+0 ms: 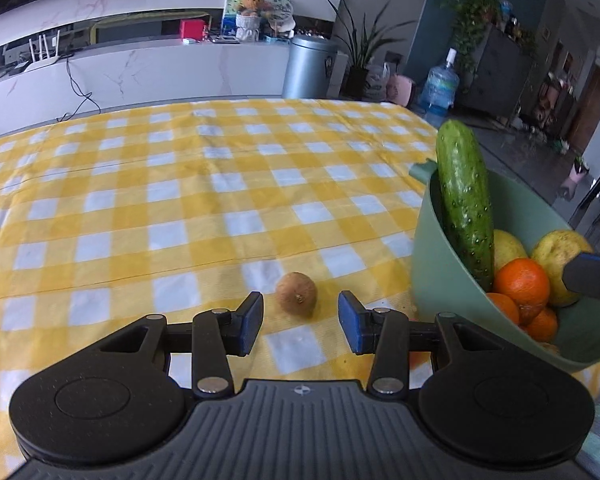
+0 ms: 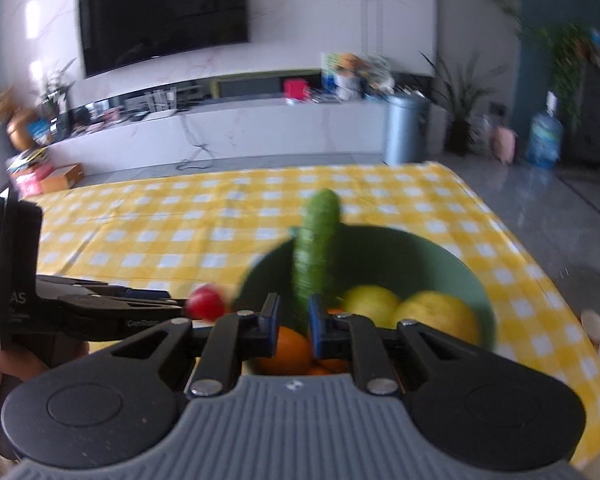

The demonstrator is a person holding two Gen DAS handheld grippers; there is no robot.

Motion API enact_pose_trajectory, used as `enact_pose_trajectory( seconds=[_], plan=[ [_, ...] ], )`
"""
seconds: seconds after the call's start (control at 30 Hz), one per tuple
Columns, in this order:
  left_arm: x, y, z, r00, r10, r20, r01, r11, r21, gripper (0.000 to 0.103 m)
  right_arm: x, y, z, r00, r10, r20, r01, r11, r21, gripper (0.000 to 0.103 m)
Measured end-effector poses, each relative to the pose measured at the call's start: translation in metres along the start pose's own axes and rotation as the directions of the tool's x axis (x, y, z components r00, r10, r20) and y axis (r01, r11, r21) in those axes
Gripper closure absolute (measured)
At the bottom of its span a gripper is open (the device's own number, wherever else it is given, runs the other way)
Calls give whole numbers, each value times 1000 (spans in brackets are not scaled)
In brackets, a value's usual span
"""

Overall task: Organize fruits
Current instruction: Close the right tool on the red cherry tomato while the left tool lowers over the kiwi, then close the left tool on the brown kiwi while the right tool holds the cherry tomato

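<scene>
A small brown kiwi-like fruit (image 1: 296, 294) lies on the yellow checked tablecloth, just ahead of and between the fingers of my open, empty left gripper (image 1: 300, 322). A green bowl (image 1: 432, 264) at the right holds a cucumber (image 1: 465, 204) leaning upright, oranges (image 1: 521, 284) and yellow pears (image 1: 560, 258). In the right wrist view my right gripper (image 2: 294, 326) hovers over the bowl (image 2: 412, 248), its jaws a narrow gap apart around the cucumber's (image 2: 316, 240) lower end; whether they touch it I cannot tell. A small red fruit (image 2: 206, 301) lies left of the bowl, next to the left gripper's body.
The table's right edge (image 2: 540, 264) runs close behind the bowl, with grey floor beyond. A white TV cabinet (image 1: 140, 72), a metal bin (image 1: 308, 66) and a water bottle (image 1: 440, 88) stand beyond the table's far edge.
</scene>
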State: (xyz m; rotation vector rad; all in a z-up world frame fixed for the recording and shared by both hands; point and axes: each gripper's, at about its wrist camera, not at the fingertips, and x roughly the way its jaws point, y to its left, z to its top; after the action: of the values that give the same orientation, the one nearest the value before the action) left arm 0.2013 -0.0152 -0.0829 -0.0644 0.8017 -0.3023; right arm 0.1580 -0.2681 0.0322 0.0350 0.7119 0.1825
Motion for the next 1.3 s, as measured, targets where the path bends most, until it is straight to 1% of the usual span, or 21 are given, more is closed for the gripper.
enact_pose_trajectory(
  seconds=[0.13,0.3,0.47,0.53,0.67,0.87,1.07,1.23,1.27,1.3],
  plan=[
    [11,-4,0,1000,24,-16,-24,1000,16,57,10,-16,-8,999,10,-31,-8,997,74,92],
    [17,-1,1,999,34,-25,-34,999,14,59,12,-16,-11,999,37,-14,-36,996,82,89],
    [19,0,3,999,36,-25,-35,999,16,74,13,-17,-12,999,45,-13,-44,996,83,88],
    [19,1,4,999,30,-28,-30,1000,7,74,13,-16,-12,999,46,-11,-45,996,80,87],
    [12,1,4,998,51,-27,-51,999,8,74,12,-13,-12,999,54,-4,-54,996,74,87],
    [-20,2,6,997,74,-19,-73,997,14,74,9,-3,-9,996,90,15,-90,994,66,87],
    [-62,15,11,995,100,-3,-100,995,-1,74,6,23,-6,988,149,31,-149,989,7,87],
    [-95,30,11,991,136,7,-136,991,-11,74,5,48,-5,975,222,16,-221,975,-26,86],
    [-101,34,11,989,145,10,-145,989,-16,74,6,56,-5,971,240,9,-240,970,-33,85],
    [-107,38,9,988,153,13,-153,988,-22,74,7,63,-5,965,261,2,-261,965,-42,81]
  ],
)
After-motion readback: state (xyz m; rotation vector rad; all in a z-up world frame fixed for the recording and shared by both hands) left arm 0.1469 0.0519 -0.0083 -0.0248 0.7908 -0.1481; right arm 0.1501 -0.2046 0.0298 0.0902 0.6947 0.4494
